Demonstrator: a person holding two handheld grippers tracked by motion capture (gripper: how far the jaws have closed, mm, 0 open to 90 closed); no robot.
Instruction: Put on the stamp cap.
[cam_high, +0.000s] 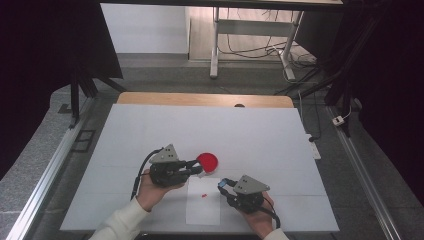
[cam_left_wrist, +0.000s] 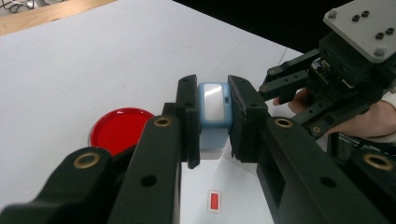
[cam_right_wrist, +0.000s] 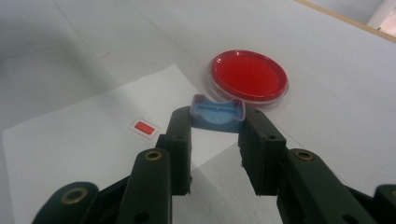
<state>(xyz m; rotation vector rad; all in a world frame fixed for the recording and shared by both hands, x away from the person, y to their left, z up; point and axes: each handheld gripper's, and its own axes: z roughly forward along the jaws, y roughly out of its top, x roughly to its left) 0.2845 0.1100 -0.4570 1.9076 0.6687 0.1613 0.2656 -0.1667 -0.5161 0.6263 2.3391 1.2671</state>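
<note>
A shallow round dish (cam_high: 207, 161) with clear walls lies on the white table (cam_high: 260, 135), its inside a flat glossy red. The left gripper (cam_high: 199, 168), held level in the left hand (cam_high: 150, 192) and pointing right, is clamped on a pale blue stamp body (cam_left_wrist: 213, 114) (rounded plastic, shiny window on top) right at the dish's near edge. Nearer and to the right, the right gripper (cam_high: 223, 184) pinches a blue cap (cam_right_wrist: 217, 113), a hollow rounded shell, above the white paper sheet (cam_high: 202, 207) with its small red mark (cam_high: 204, 195).
</note>
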